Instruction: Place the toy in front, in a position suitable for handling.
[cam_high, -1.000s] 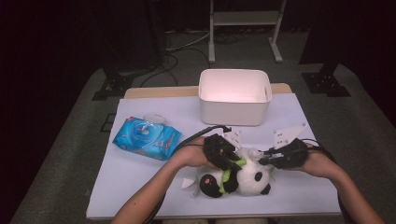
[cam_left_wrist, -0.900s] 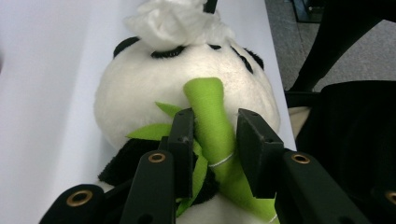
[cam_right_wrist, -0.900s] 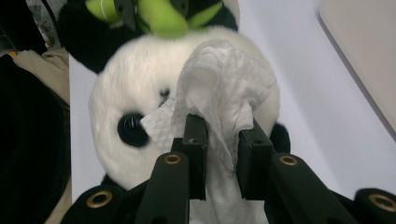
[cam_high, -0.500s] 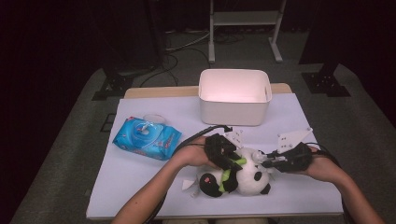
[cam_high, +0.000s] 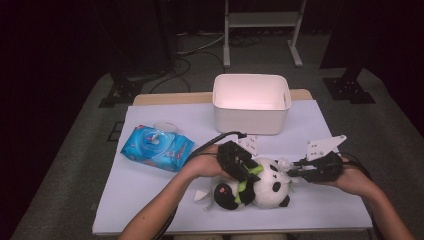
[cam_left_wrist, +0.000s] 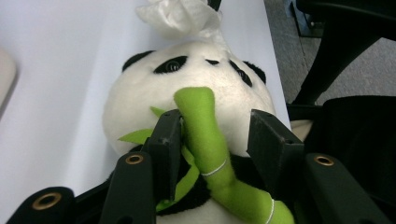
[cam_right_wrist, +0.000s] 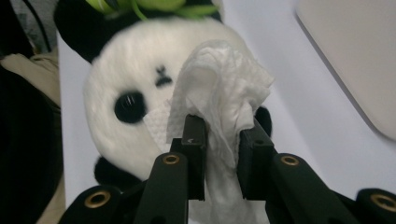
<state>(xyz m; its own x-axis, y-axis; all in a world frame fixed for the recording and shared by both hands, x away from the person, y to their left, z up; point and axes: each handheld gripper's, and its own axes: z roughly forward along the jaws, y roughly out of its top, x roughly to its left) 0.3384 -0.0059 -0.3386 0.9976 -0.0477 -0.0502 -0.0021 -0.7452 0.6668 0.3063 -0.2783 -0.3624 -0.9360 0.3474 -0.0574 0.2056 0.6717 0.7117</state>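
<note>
High view: on the white-covered desk (cam_high: 150, 200) lies a black-and-white plush panda (cam_high: 265, 187), near its front edge. Left tongs (cam_left_wrist: 215, 140), jaws just opening, straddle its green felt bamboo stalk (cam_left_wrist: 205, 135) unclamped. Right tongs (cam_right_wrist: 222, 140) clench a crumpled white wipe (cam_right_wrist: 224, 88) against its face.

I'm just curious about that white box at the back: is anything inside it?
The white box is open-topped. From the high view its inside looks bare and pale, with nothing visible. The near wall hides the front strip of its floor, so something small and flat there could go unseen.
</note>
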